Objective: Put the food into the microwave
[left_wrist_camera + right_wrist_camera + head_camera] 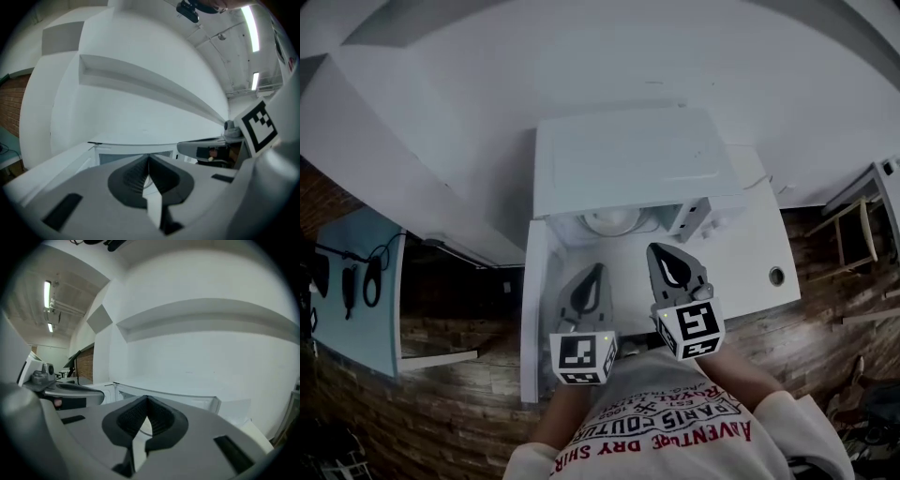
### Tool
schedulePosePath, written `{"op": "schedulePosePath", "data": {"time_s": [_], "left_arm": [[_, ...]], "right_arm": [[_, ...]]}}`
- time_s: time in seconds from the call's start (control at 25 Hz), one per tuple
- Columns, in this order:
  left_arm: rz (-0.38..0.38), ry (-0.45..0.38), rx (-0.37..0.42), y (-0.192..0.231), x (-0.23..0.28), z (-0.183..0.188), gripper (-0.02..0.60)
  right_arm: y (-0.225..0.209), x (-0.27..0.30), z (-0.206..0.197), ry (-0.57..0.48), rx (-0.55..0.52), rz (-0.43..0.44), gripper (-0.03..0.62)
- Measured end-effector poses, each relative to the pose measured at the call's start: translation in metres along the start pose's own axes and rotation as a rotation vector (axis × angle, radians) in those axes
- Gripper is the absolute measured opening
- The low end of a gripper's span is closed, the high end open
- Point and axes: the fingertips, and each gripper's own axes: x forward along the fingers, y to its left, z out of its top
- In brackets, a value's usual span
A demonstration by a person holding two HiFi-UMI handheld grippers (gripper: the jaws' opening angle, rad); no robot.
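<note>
a: where is the food now?

b: a round white bowl (614, 221) sits inside the cavity of the white box-shaped microwave (628, 164), on the white table (750, 253). i cannot see what the bowl holds.

a: and the tongs?

b: both clenched on nothing. the left gripper (597, 272) has its jaws pressed together with only air ahead of them, and the right gripper (658, 251) is the same. they hang side by side, just on the near side of the cavity mouth.

a: so which way is the bowl from them?

b: on their far side, roughly between the two tips and set back in the cavity. it is round, so it has no long axis.

a: what does the next move turn on, then?

b: i judge the loading done, with the flat white microwave door (531, 319) left to shut. it stands open on the left, its long edge running from far to near, just left of the left gripper. that gripper is the nearer one.

a: counts?

b: one microwave, one door, one bowl, two grippers.
</note>
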Motion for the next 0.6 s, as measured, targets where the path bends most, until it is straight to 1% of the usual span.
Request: {"op": "schedulePosePath", "data": {"time_s": [0.16, 0.32, 0.6], "left_arm": [[-0.013, -0.032, 0.019, -0.003, -0.005, 0.013, 0.008], [-0.021, -0.046, 0.026, -0.005, -0.007, 0.016, 0.006], [-0.026, -0.046, 0.024, -0.004, -0.006, 0.016, 0.006]], "right_arm": [[0.005, -0.008, 0.011, -0.033, 0.003, 0.005, 0.011], [0.007, -0.012, 0.008, -0.028, 0.021, -0.001, 0.011], [0.003, -0.01, 0.001, -0.009, 0.065, -0.007, 0.011]]}}
